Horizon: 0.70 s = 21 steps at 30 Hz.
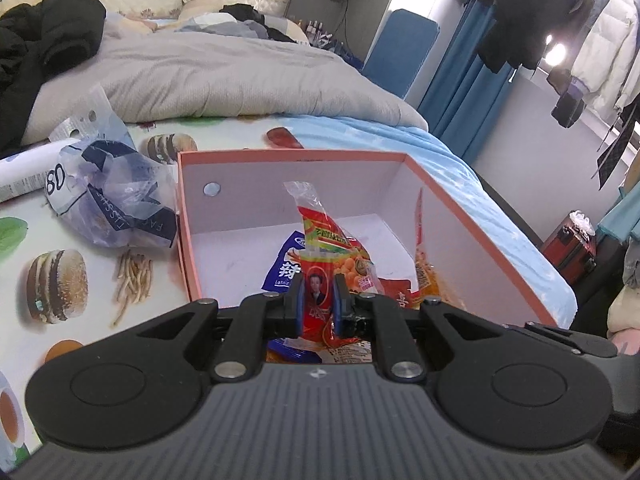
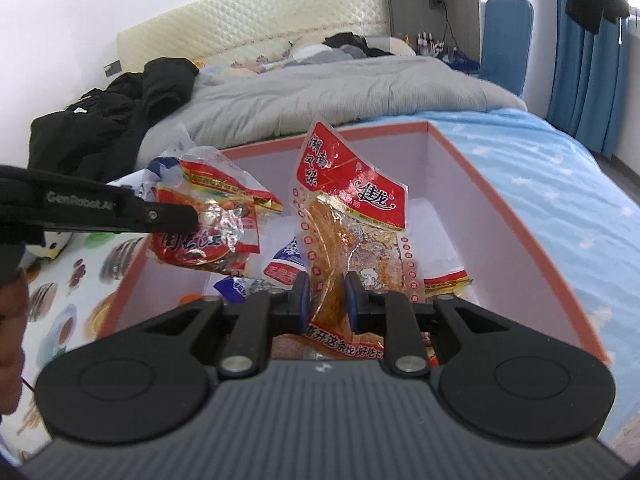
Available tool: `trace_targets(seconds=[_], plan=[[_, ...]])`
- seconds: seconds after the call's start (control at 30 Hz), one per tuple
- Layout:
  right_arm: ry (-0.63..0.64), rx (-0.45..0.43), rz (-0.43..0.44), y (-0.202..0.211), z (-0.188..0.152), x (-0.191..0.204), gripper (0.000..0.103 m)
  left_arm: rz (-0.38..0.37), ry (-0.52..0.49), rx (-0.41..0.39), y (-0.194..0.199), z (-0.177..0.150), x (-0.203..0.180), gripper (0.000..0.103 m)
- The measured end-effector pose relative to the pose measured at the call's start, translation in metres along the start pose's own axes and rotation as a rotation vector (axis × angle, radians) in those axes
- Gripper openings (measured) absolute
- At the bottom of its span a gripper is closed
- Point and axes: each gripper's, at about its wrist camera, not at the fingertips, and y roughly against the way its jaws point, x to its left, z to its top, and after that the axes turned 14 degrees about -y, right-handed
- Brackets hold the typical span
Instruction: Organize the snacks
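A red snack packet (image 1: 320, 280) is gripped upright by the left tongs (image 1: 317, 300); an orange packet (image 2: 352, 216), also upright, is gripped by the right tongs (image 2: 327, 300) above the box (image 2: 500, 200).

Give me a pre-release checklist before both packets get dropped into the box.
1. Left tool shut on red packet: ok.
2. Right tool shut on orange packet: ok.
3. Both packets over the box opening, not outside its rim: ok.
4. Box sits flat on the bed, open side up: ok.
5. Free floor left in the box beyond the blue packet: ok.
6. The two packets clear of each other: ok, a gap shows between them in the right wrist view.
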Motion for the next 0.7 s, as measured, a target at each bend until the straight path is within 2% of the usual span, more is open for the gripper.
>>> trace_targets(seconds=[0.07, 0.13, 0.2, 0.23, 0.3, 0.33, 0.7], plan=[[-0.011, 0.013, -0.003, -0.007, 0.001, -0.001, 0.024, 0.020, -0.022, 0.014, -0.001, 0.001, -0.001, 0.024], [-0.022, 0.020, 0.003, -0.008, 0.002, -0.001, 0.026, 0.043, -0.036, 0.022, 0.003, 0.001, -0.002, 0.039], [-0.020, 0.022, 0.005, -0.006, 0.003, 0.000, 0.028, 0.028, -0.032, 0.001, 0.013, 0.002, -0.001, 0.048], [-0.019, 0.018, 0.005, -0.005, 0.004, 0.001, 0.032, 0.032, -0.032, -0.010, 0.018, 0.002, -0.001, 0.049], [-0.031, 0.016, 0.002, 0.001, 0.005, 0.002, 0.053, 0.049, -0.030, -0.024, 0.031, 0.004, -0.002, 0.049], [-0.039, 0.013, 0.007, 0.005, 0.006, 0.002, 0.056, 0.051, -0.028, -0.031, 0.038, 0.004, -0.002, 0.049], [-0.037, -0.095, 0.056, 0.087, 0.003, 0.023, 0.056, 0.067, -0.046, -0.147, 0.144, 0.000, -0.033, 0.049]])
